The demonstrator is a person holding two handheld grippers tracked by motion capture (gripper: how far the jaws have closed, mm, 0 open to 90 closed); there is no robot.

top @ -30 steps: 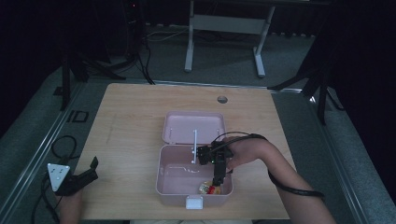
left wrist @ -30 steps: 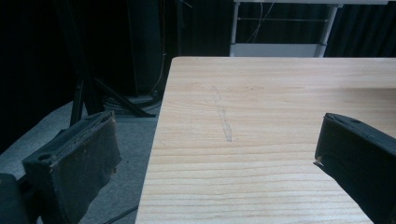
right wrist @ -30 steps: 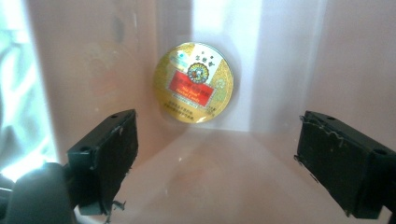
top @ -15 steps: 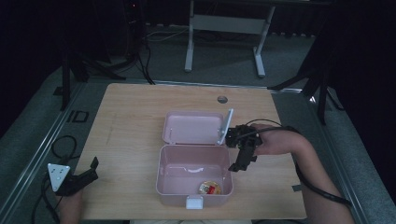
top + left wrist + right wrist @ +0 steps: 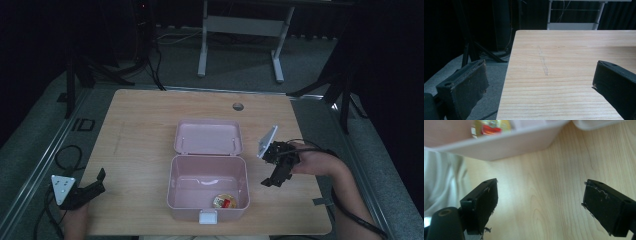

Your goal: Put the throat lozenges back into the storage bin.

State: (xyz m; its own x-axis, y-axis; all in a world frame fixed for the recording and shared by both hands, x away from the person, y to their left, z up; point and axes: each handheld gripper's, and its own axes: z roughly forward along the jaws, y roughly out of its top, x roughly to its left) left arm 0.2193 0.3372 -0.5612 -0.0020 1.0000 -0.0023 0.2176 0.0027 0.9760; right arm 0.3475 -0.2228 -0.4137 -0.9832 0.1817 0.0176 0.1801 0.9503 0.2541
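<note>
Wooden table [image 5: 150, 130], seen from the high view. A pink box [image 5: 207, 187] sits at the middle of the near edge, open, its lid [image 5: 208, 136] laid back flat toward the far edge. White latch [image 5: 207, 217] on the near wall of the box. Inside, at the near right corner of the box floor, one small round packet [image 5: 224, 201], yellow with a red label.

Right gripper [image 5: 276, 179]: held above the table just right of the box, near the right edge, tips pointing down and toward the box. Jaws spread wide, nothing between them; bare wood shows in the gap in the right gripper view. That view also catches the box wall and the packet [image 5: 491, 125] at its top.

Left gripper [image 5: 96, 183]: at the near left corner of the table, jaws apart, holding nothing. Left gripper view looks along the left edge, bare wood ahead
</note>
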